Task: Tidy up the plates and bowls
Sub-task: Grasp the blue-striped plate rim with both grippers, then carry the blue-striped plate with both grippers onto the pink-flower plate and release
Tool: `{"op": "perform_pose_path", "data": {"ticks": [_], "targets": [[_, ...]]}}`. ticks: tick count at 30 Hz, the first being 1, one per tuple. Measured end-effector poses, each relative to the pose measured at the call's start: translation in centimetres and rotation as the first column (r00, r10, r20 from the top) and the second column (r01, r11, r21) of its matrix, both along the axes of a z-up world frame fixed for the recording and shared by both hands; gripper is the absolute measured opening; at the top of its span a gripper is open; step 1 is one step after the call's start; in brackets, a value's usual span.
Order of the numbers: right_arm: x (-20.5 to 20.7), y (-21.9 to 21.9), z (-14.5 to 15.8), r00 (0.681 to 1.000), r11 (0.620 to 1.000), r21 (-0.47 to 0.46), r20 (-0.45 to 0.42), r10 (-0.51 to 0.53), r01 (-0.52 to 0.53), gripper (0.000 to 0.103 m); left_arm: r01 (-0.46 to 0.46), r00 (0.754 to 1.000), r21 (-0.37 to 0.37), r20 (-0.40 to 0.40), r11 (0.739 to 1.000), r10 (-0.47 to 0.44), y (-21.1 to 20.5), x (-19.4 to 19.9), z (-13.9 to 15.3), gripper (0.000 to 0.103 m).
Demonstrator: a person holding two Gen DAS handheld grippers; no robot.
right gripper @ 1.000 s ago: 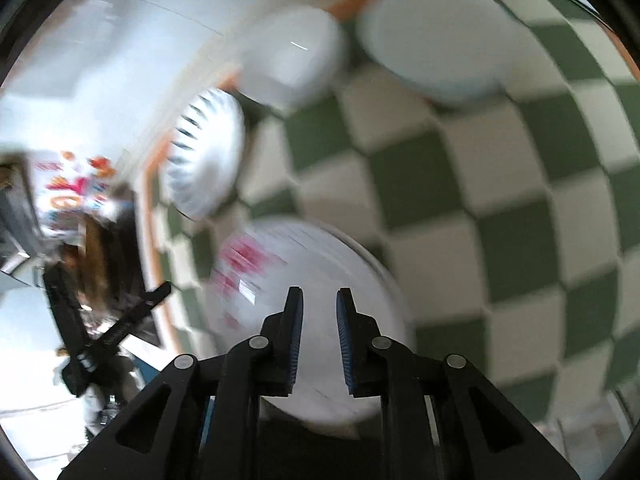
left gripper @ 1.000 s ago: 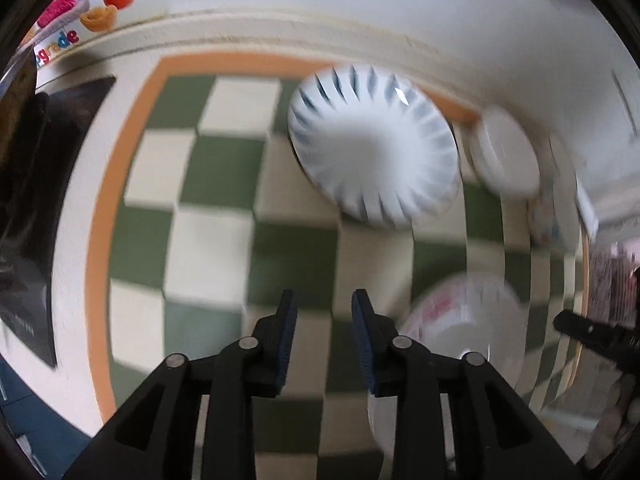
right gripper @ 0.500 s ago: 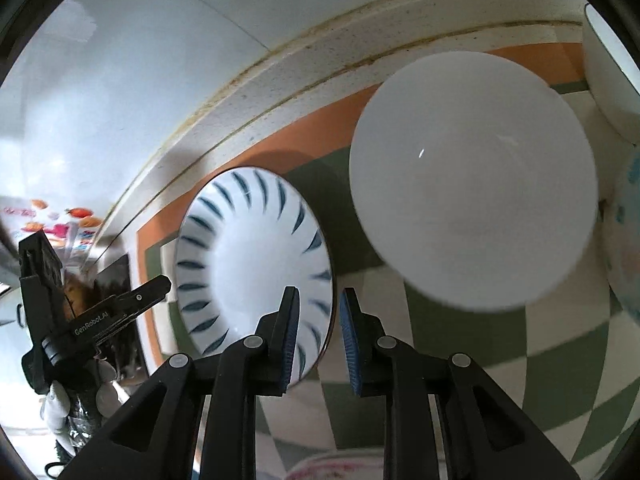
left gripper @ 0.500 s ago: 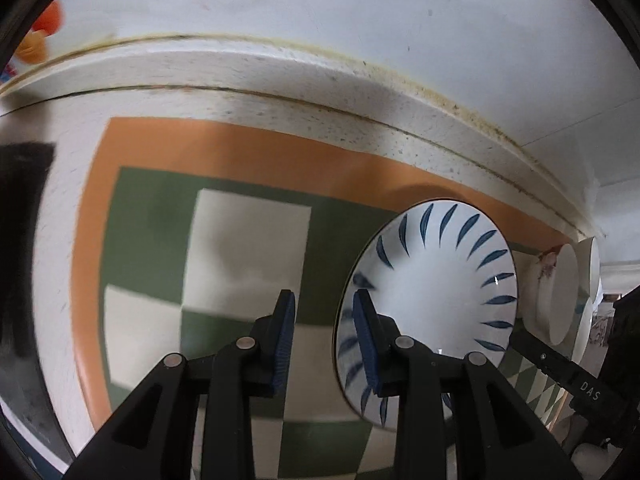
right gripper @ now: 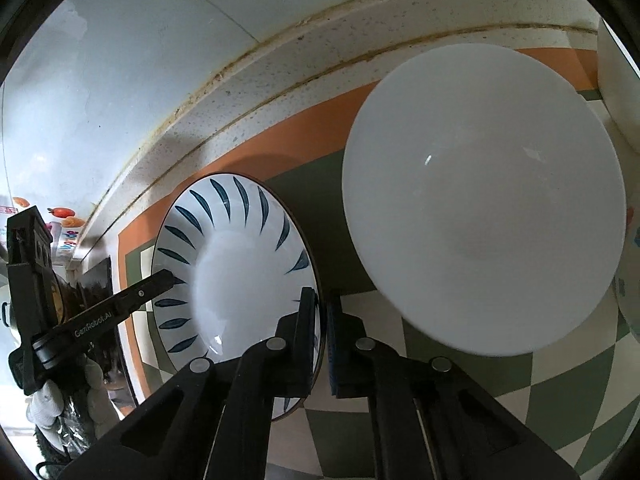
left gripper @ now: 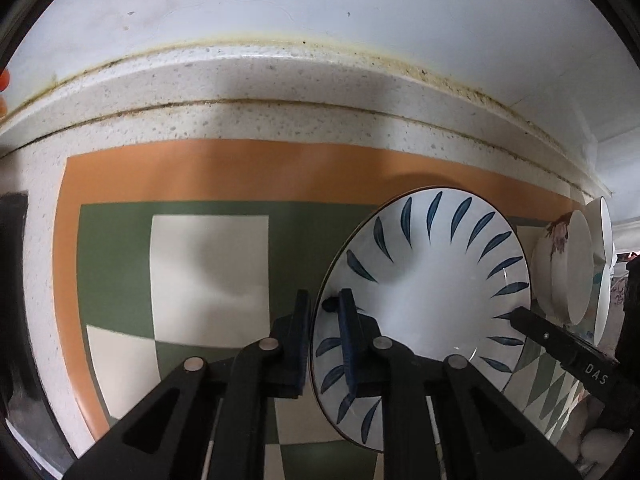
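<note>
A white plate with dark blue leaf marks (left gripper: 432, 300) sits on the green and cream checkered mat; it also shows in the right wrist view (right gripper: 236, 280). My left gripper (left gripper: 324, 332) straddles the plate's left rim, one finger on each side, jaws narrow. My right gripper (right gripper: 322, 320) straddles the plate's right rim the same way. Whether either pair of pads presses the rim is not clear. The right gripper's finger (left gripper: 560, 344) shows at the plate's far edge in the left wrist view. A plain white bowl (right gripper: 480, 200) stands just right of the plate.
The mat has an orange border (left gripper: 240, 164) and lies on a speckled counter against a white wall (left gripper: 320, 8). More white dishes (left gripper: 576, 268) stand to the right of the plate. Another white dish (right gripper: 618, 80) sits at the far right edge.
Both grippers have moved forward onto the blue-leaf plate, from hovering beside its rims to straddling them. The plate looks larger and nearer in both views.
</note>
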State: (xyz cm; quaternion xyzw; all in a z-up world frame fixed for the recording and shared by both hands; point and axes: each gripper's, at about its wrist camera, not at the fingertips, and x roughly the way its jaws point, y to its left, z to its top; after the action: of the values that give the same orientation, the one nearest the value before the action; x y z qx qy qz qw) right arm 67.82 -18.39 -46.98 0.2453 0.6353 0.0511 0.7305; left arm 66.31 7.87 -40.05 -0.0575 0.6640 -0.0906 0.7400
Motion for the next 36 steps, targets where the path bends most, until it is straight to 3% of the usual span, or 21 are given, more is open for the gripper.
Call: {"op": "perform_pose_path", "data": {"ticks": [7,16,19,28,36], "targets": [[-1.1,-0.4,2.7,0.999,1.000,0.003,0.034,0.028,-0.029,0.007,-0.015,0.999,-0.018,0.029,1.000,0.015,0.0,-3.1,3.3,0.012],[-4.9,-1.9,7.9,0.995,0.998,0.028,0.081,0.057,-0.059,0.007,-0.004,0.993,-0.041,0.117,0.999,0.009,0.8,-8.3,11.1,0.012],[-7.2,-3.3,9.8,0.994,0.998,0.034,0.099,0.053,-0.056,0.007,0.018,0.990,-0.037,0.139,0.999,-0.012,-0.7,-9.9,12.7,0.012],[-14.9,-6.4,13.4,0.991,0.998,0.034,0.126,0.051,-0.056,0.007,0.052,0.987,-0.049,0.156,0.997,-0.044,-5.0,-15.6,14.0,0.012],[-20.2,-8.8,12.3,0.994,0.998,0.036,0.098,0.053,-0.057,0.007,0.069,0.992,-0.040,0.109,0.997,-0.064,-7.2,-19.9,12.1,0.012]]}}
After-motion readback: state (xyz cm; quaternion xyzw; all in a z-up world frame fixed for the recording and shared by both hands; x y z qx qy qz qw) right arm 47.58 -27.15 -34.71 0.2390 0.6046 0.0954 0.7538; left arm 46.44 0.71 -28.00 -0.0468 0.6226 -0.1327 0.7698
